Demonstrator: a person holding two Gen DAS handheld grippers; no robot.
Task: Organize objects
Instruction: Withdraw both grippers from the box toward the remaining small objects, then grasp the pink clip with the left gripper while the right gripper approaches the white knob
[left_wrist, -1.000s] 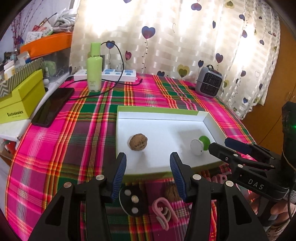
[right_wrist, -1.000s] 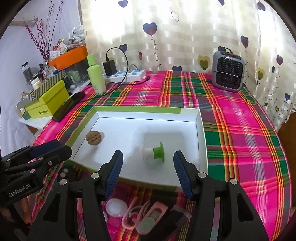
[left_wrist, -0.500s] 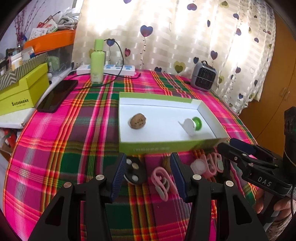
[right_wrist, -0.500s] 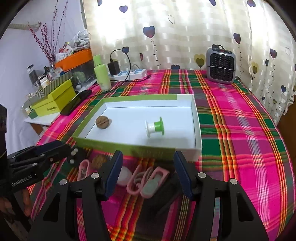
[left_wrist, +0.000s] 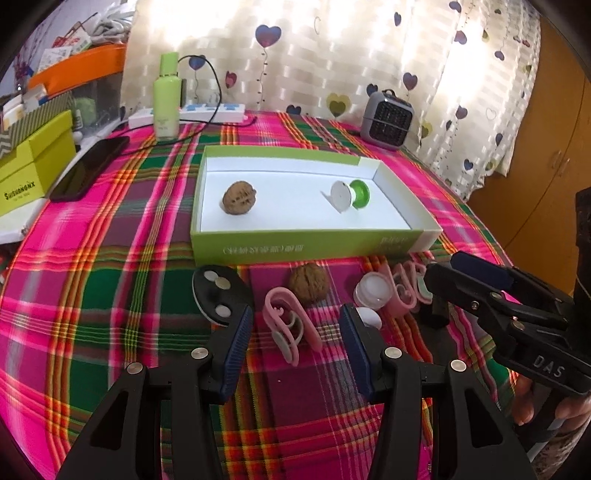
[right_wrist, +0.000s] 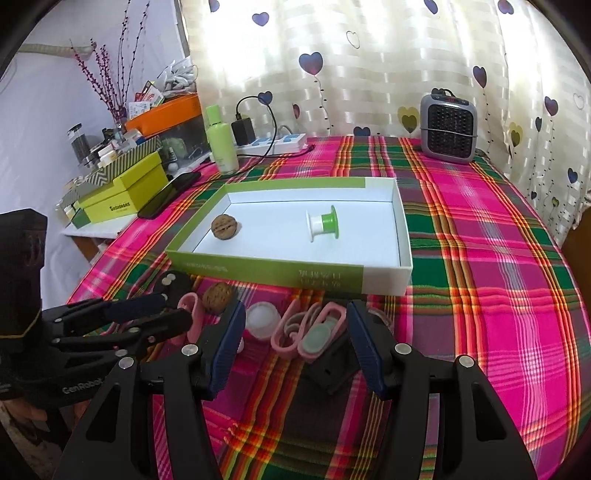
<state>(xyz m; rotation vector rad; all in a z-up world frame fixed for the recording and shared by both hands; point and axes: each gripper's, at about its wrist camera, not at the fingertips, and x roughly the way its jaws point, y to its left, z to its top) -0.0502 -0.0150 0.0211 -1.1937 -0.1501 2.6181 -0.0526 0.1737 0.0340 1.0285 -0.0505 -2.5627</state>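
The green-and-white box (left_wrist: 310, 251) sits on the plaid cloth (left_wrist: 110, 295); its printed side text is perhaps too blurred to read. Inside lie a walnut (left_wrist: 239, 196) and spool (left_wrist: 349, 192). Both grippers have pulled back; left gripper (left_wrist: 295, 347) and right gripper (right_wrist: 295, 347), marked "DAS", gape empty

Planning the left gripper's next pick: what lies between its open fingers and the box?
In the left wrist view: a pink clip, then a walnut, before the box.

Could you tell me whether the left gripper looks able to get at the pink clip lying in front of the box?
Probably yes: the left gripper is open with the pink clip lying between its fingertips, nothing covering it.
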